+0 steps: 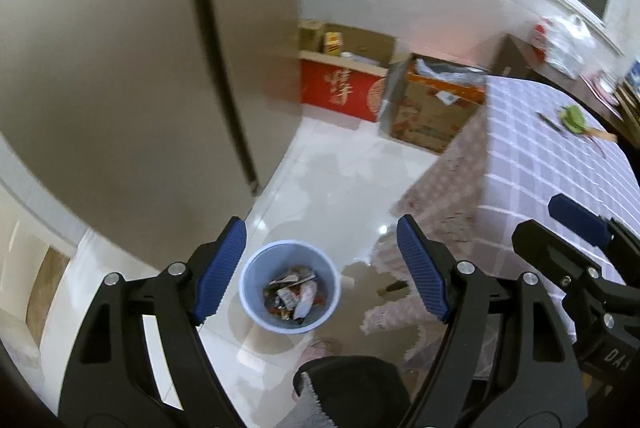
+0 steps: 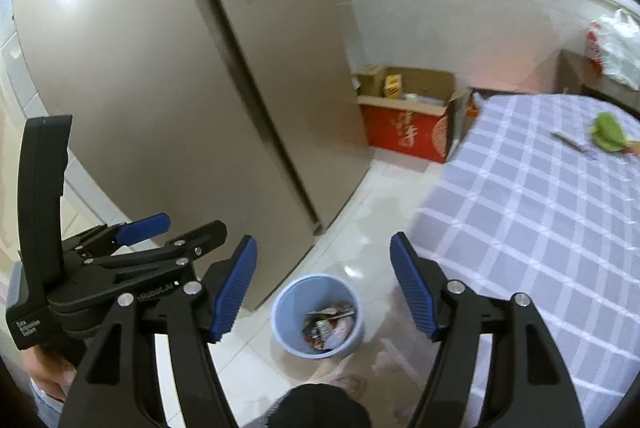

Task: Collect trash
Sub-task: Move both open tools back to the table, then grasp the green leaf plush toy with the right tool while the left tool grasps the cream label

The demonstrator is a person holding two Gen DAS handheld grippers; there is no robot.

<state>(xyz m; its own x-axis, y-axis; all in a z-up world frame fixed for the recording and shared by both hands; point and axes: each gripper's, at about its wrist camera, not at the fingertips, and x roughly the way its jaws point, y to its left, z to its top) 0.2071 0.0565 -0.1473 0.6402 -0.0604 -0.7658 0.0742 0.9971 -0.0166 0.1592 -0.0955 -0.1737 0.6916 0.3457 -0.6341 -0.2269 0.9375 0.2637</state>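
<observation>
A light blue bin (image 1: 290,286) stands on the white floor, with crumpled wrappers (image 1: 294,296) in its bottom. My left gripper (image 1: 320,268) hangs high above it, open, nothing between its blue pads. The right wrist view shows the same bin (image 2: 318,312) far below my right gripper (image 2: 324,288), which is open too and holds nothing. Each gripper shows in the other's view: the right one (image 1: 580,224) at the right edge, the left one (image 2: 132,232) at the left. On the checked tablecloth (image 2: 540,208) lie green scraps (image 2: 608,138) and a dark thin object (image 2: 568,142).
A tall beige fridge (image 2: 180,88) fills the left side. Against the far wall stand a red carton (image 1: 342,90) and an open cardboard box (image 1: 432,108). A white plastic bag (image 2: 616,46) sits on a dark cabinet under the window. A person's foot (image 2: 344,382) is near the bin.
</observation>
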